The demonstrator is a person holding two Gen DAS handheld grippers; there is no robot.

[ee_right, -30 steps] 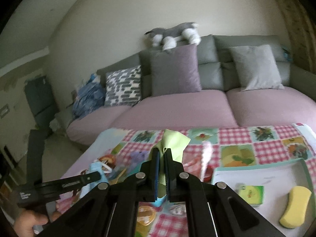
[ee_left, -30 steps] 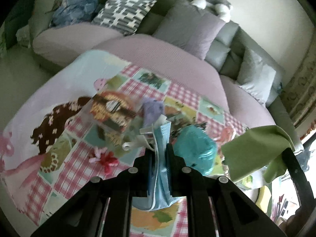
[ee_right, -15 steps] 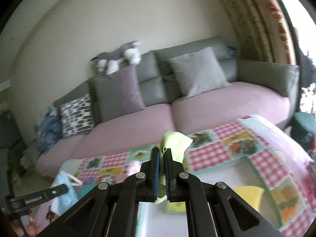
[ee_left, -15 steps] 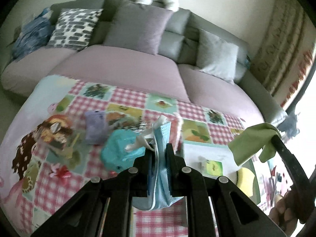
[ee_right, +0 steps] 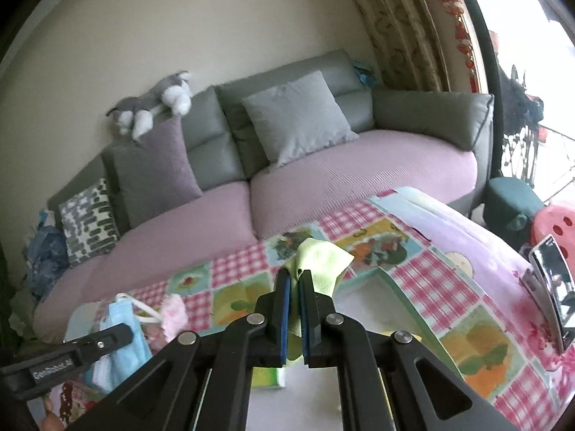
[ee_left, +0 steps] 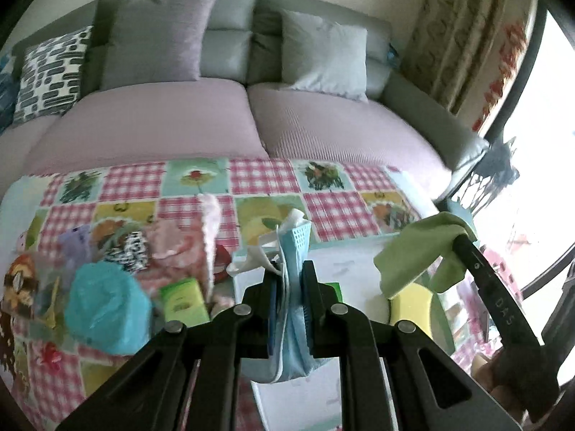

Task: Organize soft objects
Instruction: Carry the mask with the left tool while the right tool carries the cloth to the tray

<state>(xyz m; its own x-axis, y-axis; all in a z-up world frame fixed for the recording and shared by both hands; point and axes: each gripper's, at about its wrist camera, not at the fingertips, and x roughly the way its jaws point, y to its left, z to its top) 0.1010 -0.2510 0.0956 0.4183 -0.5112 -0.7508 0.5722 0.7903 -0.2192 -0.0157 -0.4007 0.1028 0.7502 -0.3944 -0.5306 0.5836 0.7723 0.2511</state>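
My left gripper (ee_left: 289, 273) is shut on a light blue face mask (ee_left: 293, 248) with white ear loops and holds it over the left edge of a white tray (ee_left: 345, 262). The mask also shows in the right wrist view (ee_right: 122, 323). My right gripper (ee_right: 294, 278) is shut on a light green cloth (ee_right: 321, 264) above the tray (ee_right: 359, 301); the cloth shows in the left wrist view (ee_left: 413, 251). In the tray lie a yellow sponge (ee_left: 413, 300) and a green packet (ee_right: 267, 377).
On the patchwork tablecloth (ee_left: 258, 176) left of the tray lie a teal plastic bag (ee_left: 104, 307), a pink cloth (ee_left: 179, 251), a green packet (ee_left: 183, 298) and other small items. A sofa (ee_left: 172, 118) with cushions stands behind the table. A phone (ee_right: 551, 276) lies at the table's right.
Both grippers have swung right, the left with the mask and the right with the green cloth, from over the clutter to over the white tray. Both stay shut.
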